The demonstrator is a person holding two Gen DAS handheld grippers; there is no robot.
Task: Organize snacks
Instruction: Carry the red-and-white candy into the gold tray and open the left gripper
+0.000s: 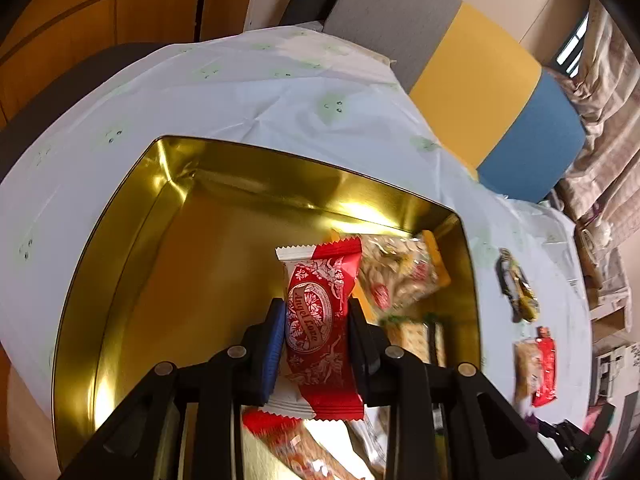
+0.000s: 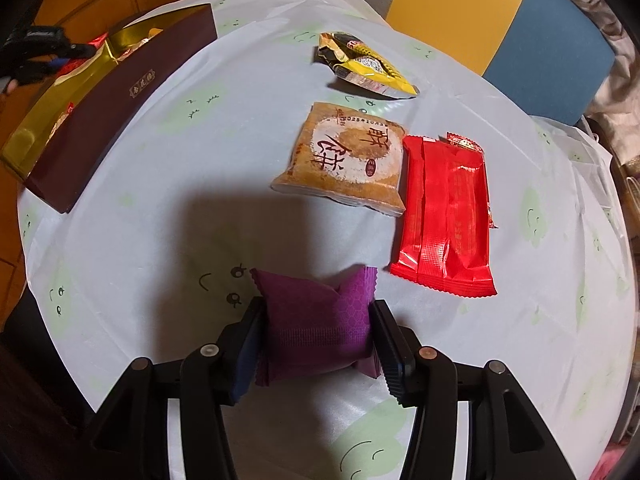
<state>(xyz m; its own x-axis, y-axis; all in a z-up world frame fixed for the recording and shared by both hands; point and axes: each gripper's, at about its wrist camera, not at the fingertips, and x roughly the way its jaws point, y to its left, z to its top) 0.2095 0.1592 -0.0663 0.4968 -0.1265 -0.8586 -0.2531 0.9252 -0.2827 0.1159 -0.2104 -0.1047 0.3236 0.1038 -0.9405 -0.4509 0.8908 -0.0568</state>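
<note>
Left claw (image 1: 318, 332) pinching red-white packet (image 1: 320, 320) over gold tin (image 1: 248, 160), several snacks already inside | right claw (image 2: 316, 332) gripping purple packet (image 2: 316, 320) on counter (image 2: 160, 208) | three packets waiting mid-right of frame.

Warm indoor light, glare on gold tin (image 1: 256, 184), fisheye-warped edges.

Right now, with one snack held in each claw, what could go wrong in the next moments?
1. The left claw pinches the red and white packet above the gold tin; released here, it may land on the packets already inside and lie crooked.
2. The right claw squeezes the purple packet, which is creased, so the contents might get crushed.
3. Lifting it might brush the red packet close by.
</note>
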